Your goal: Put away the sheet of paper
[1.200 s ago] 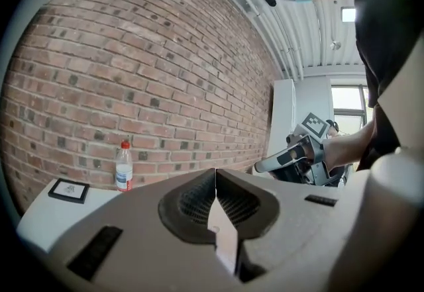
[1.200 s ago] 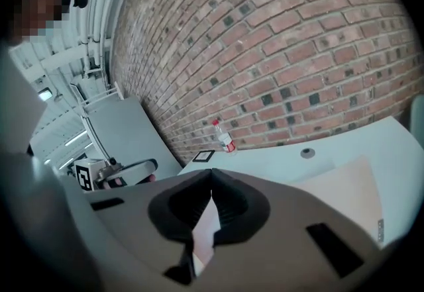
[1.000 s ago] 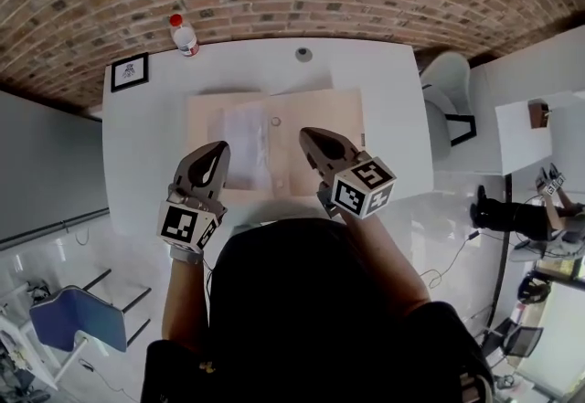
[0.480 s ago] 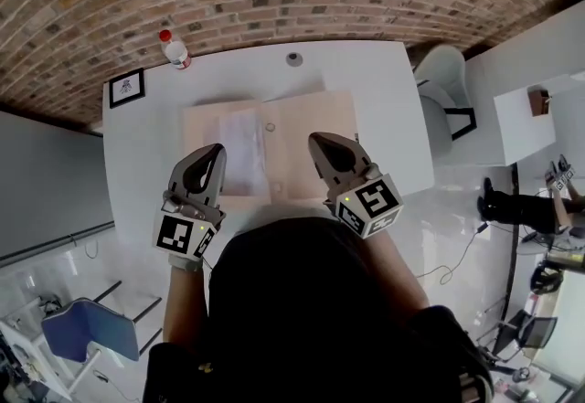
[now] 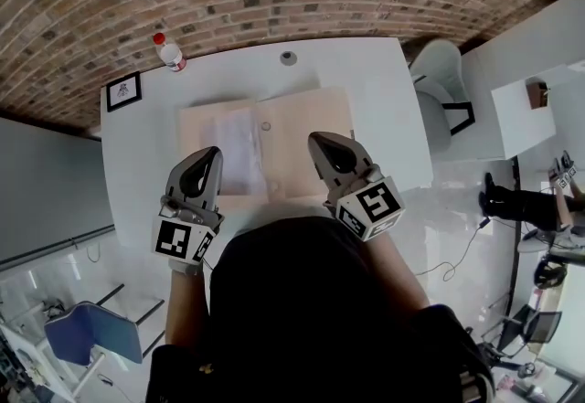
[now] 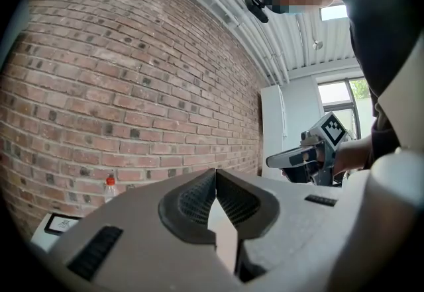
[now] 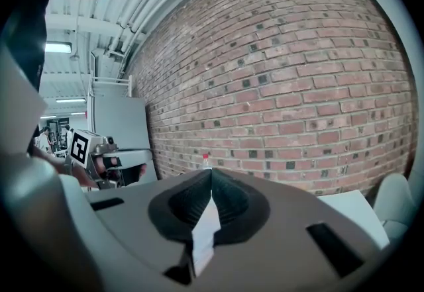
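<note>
A white sheet of paper (image 5: 236,145) lies on the left half of an open tan folder (image 5: 306,132) on the white table (image 5: 384,118). My left gripper (image 5: 210,154) hovers over the folder's near left corner, its tips meeting with nothing between them. My right gripper (image 5: 319,138) hangs over the folder's right half, also shut and empty. In the left gripper view the jaws (image 6: 216,171) point at the brick wall, and the right gripper (image 6: 311,151) shows beside them. The right gripper view shows its closed jaws (image 7: 211,171) and the left gripper (image 7: 99,150) at the left.
A clear bottle with a red cap (image 5: 168,51) and a small framed picture (image 5: 123,90) stand at the table's far left. A small round object (image 5: 289,58) sits at the far edge. A white chair (image 5: 441,74) is at the right. A brick wall runs behind the table.
The head view has drifted, so the table sits slightly higher and more to the left. Both grippers stay shut, close to where they were.
</note>
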Action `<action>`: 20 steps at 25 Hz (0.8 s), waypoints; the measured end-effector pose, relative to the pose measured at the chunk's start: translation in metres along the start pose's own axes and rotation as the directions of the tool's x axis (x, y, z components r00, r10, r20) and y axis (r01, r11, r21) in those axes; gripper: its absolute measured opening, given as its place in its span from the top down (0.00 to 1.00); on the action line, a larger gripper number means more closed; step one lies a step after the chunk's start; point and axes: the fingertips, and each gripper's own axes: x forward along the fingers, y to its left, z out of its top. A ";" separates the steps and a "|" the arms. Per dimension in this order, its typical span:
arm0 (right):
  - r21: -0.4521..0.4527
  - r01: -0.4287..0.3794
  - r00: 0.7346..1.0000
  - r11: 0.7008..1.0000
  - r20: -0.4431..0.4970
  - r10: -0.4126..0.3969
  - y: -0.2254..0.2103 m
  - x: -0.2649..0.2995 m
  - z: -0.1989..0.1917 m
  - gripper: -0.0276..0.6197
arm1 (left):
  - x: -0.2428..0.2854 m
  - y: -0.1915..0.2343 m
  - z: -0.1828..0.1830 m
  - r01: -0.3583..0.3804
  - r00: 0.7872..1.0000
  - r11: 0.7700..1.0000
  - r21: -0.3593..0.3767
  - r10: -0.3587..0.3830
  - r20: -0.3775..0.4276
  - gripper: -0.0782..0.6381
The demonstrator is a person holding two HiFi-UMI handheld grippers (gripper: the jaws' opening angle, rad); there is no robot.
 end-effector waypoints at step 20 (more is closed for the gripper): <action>0.066 0.000 1.000 0.998 -0.027 0.002 0.007 -0.005 -0.017 0.94 | -0.019 -0.001 -0.012 -0.032 0.999 0.999 -0.019 0.032 -0.022 0.88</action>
